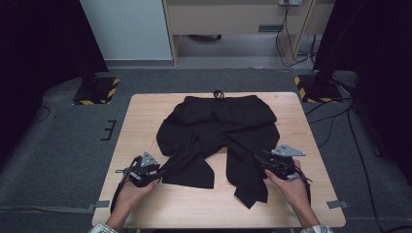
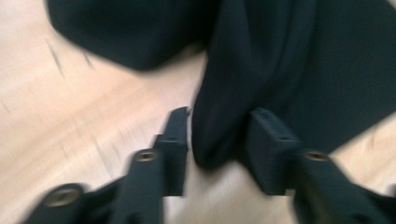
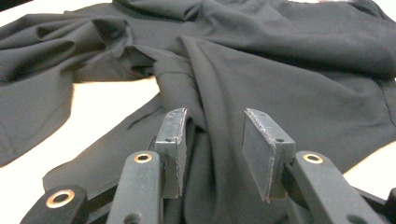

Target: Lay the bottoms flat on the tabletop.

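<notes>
Black shorts (image 1: 218,128) lie rumpled on the wooden table (image 1: 141,116), waistband at the far side, both legs toward me. My left gripper (image 1: 161,171) is at the outer edge of the left leg. In the left gripper view, which is blurred, its jaws (image 2: 217,121) stand apart with a rounded fold of the black cloth (image 2: 219,135) between them, loose on the left side. My right gripper (image 1: 257,158) is over the right leg. Its jaws (image 3: 212,119) are apart above a ridge of the fabric (image 3: 210,154), and the pads do not press on it.
Bare wood lies in front of the shorts and along both sides. Two stands with yellow-and-black striped bases (image 1: 94,90) (image 1: 316,87) sit on the grey floor behind the table's far corners. Cables (image 1: 340,121) run across the floor at the right.
</notes>
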### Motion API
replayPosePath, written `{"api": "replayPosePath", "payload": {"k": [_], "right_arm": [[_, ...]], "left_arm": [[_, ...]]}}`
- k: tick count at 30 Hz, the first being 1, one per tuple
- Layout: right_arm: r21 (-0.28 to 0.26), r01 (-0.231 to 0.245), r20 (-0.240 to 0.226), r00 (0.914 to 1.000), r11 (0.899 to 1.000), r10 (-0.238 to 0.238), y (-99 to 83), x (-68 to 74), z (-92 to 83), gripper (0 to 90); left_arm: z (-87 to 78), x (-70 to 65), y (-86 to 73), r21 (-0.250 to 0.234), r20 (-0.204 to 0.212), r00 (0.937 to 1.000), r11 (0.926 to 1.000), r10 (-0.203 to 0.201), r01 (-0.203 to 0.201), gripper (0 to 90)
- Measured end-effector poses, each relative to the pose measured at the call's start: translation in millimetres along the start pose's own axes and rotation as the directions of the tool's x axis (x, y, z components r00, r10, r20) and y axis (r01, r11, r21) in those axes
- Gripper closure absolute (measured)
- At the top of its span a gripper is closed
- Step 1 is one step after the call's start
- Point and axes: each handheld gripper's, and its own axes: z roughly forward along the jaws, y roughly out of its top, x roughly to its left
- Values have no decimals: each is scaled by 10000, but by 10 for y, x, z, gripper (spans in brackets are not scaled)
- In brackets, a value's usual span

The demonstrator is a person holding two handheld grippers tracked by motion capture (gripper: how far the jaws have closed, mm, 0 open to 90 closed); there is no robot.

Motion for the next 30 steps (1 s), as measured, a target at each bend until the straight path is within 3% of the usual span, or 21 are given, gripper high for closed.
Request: {"api": "replayPosePath", "payload": {"k": [4,8,11,15,20,24,30], "right_arm": [[-48,227,-204,9995,9997,-228,67,108,7,598],[-106,420,-504,9978,9991,-425,123,230,56,597],[-54,553,-658,9963,9985,-555,140,300,99,596],[62,673,-766,9948,9977,-667,144,374,160,567],[71,847,-1007,9914,9964,-835,168,463,188,555],[116,1038,-1232,9872,9945,-1016,199,545,254,567],[469,1464,-1673,9764,9881,-1367,221,736,491,578]], "left_arm": [[36,-45,64,-442,-58,9996,9986,287,-289,464],[131,-67,141,-544,-93,9990,9976,430,-434,508],[249,-77,191,-395,-126,9981,9974,595,-599,569],[398,-115,195,284,92,9967,9963,803,-806,683],[347,-186,163,434,622,9931,9938,992,-1020,795],[295,-240,118,451,820,9903,9922,1120,-1159,806],[223,-263,44,343,880,9912,9941,993,-1027,789]]}}
